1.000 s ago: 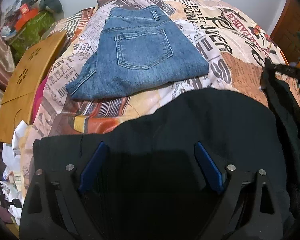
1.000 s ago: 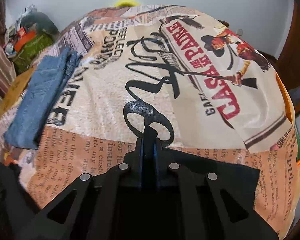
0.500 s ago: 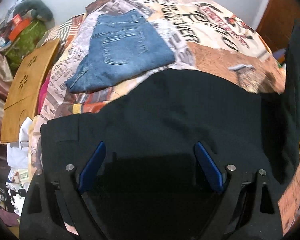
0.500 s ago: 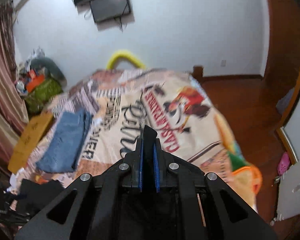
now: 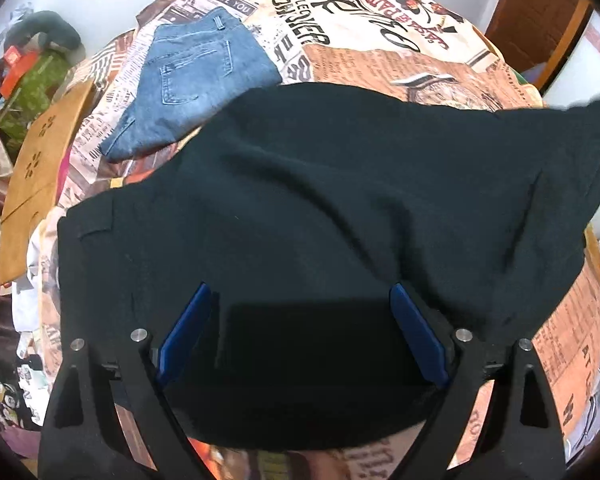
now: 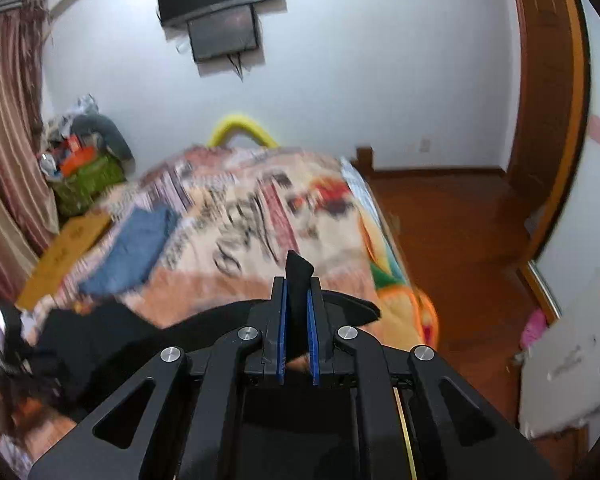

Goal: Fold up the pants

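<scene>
My right claw (image 6: 298, 280) pinches a fold of the black pants (image 5: 320, 200), lifting that end off the patterned bedspread (image 5: 380, 60). My left claw (image 5: 300, 300) hangs spread wide above the pants' other end, beside 1 folded pair of jeans (image 5: 192, 76).

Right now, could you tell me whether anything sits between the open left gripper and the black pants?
Nothing visible does. The left gripper hangs open directly over the black pants, with only bare black cloth between its blue pads. The folded blue jeans lie farther up the bedspread, out of the path.
</scene>
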`<state>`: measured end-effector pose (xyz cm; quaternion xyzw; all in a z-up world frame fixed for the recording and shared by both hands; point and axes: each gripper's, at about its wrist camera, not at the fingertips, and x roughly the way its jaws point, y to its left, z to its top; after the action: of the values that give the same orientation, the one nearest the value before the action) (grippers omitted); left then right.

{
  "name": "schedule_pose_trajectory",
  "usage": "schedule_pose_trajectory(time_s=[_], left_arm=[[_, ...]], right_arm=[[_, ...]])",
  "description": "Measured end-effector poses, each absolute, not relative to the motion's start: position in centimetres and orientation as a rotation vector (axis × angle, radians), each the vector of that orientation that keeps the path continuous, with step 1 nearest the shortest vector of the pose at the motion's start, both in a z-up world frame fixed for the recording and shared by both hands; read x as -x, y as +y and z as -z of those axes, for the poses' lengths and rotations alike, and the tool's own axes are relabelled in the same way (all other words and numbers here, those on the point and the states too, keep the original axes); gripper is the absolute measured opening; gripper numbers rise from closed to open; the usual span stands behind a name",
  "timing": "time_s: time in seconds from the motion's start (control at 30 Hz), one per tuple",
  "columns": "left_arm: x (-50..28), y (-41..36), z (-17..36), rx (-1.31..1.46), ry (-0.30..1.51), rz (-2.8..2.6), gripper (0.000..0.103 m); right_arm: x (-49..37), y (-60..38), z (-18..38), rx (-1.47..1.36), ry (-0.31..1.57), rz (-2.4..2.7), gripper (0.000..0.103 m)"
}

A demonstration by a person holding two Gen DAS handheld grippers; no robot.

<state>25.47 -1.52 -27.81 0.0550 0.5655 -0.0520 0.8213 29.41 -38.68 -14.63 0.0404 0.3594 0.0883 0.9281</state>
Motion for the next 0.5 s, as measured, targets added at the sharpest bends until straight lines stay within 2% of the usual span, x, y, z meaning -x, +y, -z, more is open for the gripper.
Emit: schedule_pose_trajectory(time_s=[0.3,0.5], left_arm=[[-24.9,-1.0,28.2,-0.019,1.205,0.079,0.096],[-24.5,-0.8,28.5,0.022,1.196,0.066,0.098]], right_arm=[[-25.0,-42.0,24.6,-0.182,0.942,-0.103,0.008],[-22.8,-42.5,28.4,-0.253,1.022,-0.089,0.009]])
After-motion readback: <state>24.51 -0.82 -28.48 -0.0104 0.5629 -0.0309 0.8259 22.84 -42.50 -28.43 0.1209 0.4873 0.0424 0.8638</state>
